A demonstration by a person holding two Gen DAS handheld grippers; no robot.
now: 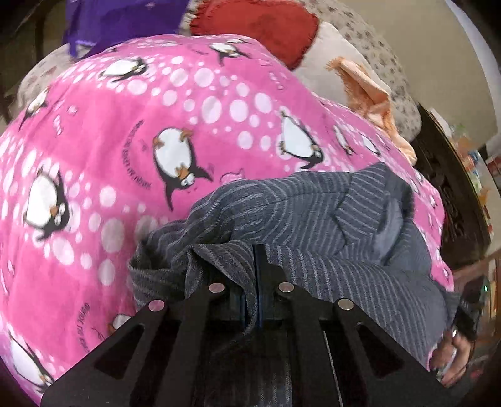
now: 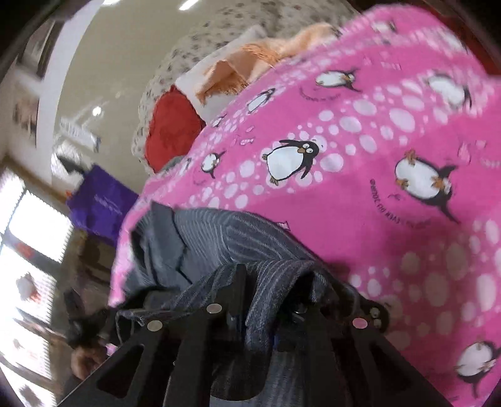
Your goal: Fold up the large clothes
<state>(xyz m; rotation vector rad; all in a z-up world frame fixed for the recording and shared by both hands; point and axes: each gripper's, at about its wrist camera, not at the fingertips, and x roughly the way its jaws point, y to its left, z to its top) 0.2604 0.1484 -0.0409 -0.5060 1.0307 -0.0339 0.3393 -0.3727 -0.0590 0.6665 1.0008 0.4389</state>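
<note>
A grey striped garment (image 1: 313,213) lies bunched on a pink penguin blanket (image 1: 125,141). My left gripper (image 1: 256,250) is shut on a fold of that garment, and the cloth runs down between its two fingers. In the right wrist view the same grey striped garment (image 2: 219,238) drapes over my right gripper (image 2: 275,278). Its jaws stand a little apart with a band of cloth hanging loosely through the gap, and a dark space shows beside the cloth. The right-hand finger is mostly covered by fabric.
Behind the pink penguin blanket (image 2: 375,203) lie a red cloth (image 1: 260,25), an orange fringed cloth (image 1: 369,90), a purple item (image 1: 119,18) and a spotted cushion (image 1: 360,34). A person's hand (image 1: 451,353) shows at the lower right. Dark furniture (image 1: 447,194) stands to the right.
</note>
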